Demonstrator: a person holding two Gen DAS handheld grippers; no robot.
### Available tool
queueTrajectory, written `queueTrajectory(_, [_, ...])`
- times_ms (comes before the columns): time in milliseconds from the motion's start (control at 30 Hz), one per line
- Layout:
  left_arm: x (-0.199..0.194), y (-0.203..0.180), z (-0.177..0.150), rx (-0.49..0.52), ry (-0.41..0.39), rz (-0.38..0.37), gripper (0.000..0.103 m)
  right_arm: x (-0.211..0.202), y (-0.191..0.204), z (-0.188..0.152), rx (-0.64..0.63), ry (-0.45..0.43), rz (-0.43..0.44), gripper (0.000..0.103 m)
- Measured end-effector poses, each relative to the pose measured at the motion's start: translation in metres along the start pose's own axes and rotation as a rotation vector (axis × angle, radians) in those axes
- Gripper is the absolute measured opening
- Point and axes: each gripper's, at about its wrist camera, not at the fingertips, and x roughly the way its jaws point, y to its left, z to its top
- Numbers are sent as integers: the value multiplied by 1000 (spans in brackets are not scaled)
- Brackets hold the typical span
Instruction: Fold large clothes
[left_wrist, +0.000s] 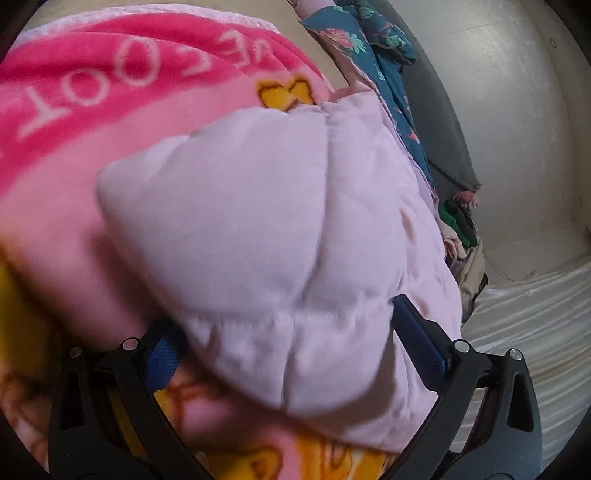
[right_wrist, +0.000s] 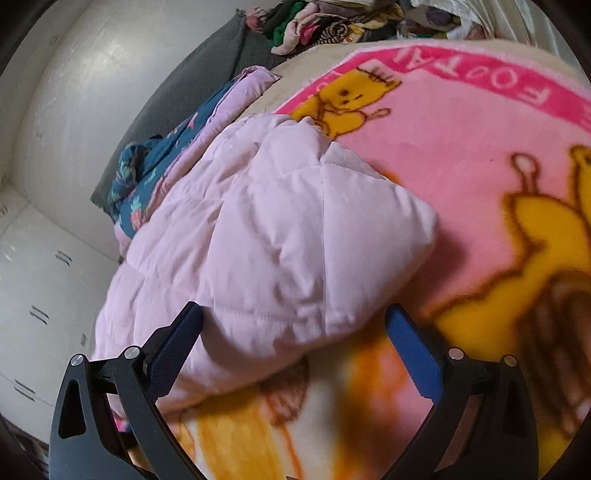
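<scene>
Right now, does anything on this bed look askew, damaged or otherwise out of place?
No damage or spill shows. The pale pink quilted garment lies bunched on the cartoon blanket, one corner flopped over, not yet squared. Behind it, a heap of mixed clothes sits unsorted. Both the left gripper and right gripper are open.

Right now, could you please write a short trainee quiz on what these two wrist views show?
1. True or false: the left gripper is clamped shut on the quilt.
2. The quilt lies on: A) bare floor, B) cartoon blanket, C) grey cloth.
3. Fill in: the right gripper is ___, its fingers straddling the quilt's edge.

Key: 1 false, it is open around the quilt; 2 B; 3 open.
</scene>
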Motion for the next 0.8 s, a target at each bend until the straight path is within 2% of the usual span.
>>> queueTrajectory(300, [8,-10,-2,100,-42,20,95,35,-1,15,40,-30,37,99])
queueTrajectory(400, [9,-14,-1,120,-50,30,95,38,4,13,0,-49,17,99])
queueTrajectory(433, [9,-16,-2,129,-53,36,95,39,5,13,-13,-54,14,95])
queueTrajectory(467, [9,-17,-2,135,-55,41,93,39,6,13,-27,-58,17,86])
queueTrajectory(500, [8,-20,-2,149,-61,47,88,39,9,13,-41,-58,24,81])
queueTrajectory(567, [7,-28,-5,201,-73,76,80,34,18,12,-96,-71,32,60])
queueTrajectory(600, [5,-33,-6,235,-77,93,73,31,25,12,-137,-85,19,56])
queueTrajectory(633, [3,-38,-8,264,-79,104,69,29,29,12,-164,-93,12,48])
queueTrajectory(700, [-2,-44,-9,292,-85,110,52,24,39,11,-220,-112,0,42])
queueTrajectory(800, [-10,-61,-13,369,-109,138,39,18,51,9,-287,-126,-31,38])
